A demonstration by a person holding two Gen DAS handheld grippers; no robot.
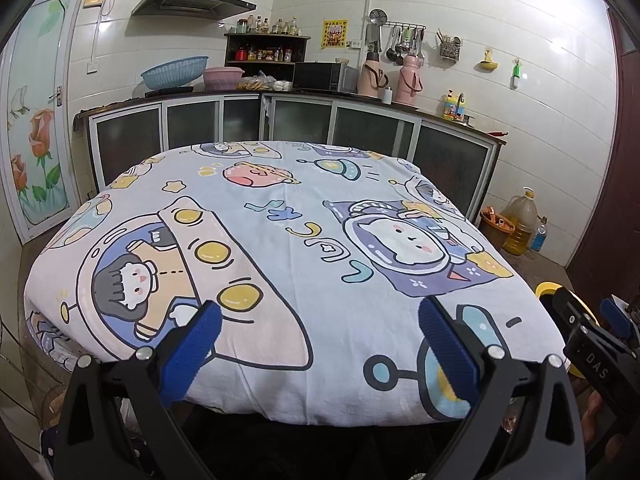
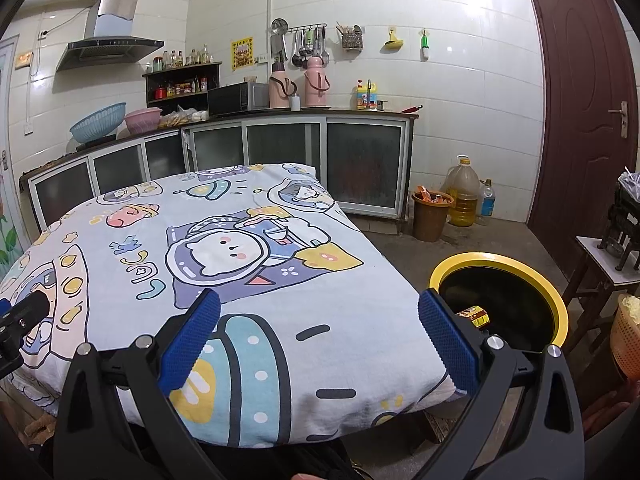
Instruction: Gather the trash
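Note:
A table under a cartoon-print cloth [image 1: 280,240] fills both views, also in the right wrist view [image 2: 240,280]; no loose trash shows on it. A black bin with a yellow rim [image 2: 556,300] stands on the floor at the table's right; a shiny wrapper [image 2: 476,315] lies inside. My left gripper [image 1: 320,328] is open and empty over the table's near edge. My right gripper [image 2: 320,320] is open and empty over the near right corner, its right finger beside the bin. The right gripper also shows at the right of the left wrist view [image 1: 600,344], with the bin's rim [image 1: 546,288] behind it.
Kitchen cabinets [image 2: 280,148] run along the back wall. A brown bucket [image 2: 430,214], an oil jug [image 2: 464,192] and a bottle [image 2: 486,200] stand on the floor at the far right. A stool [image 2: 600,264] and an orange basket [image 2: 628,340] stand right of the bin.

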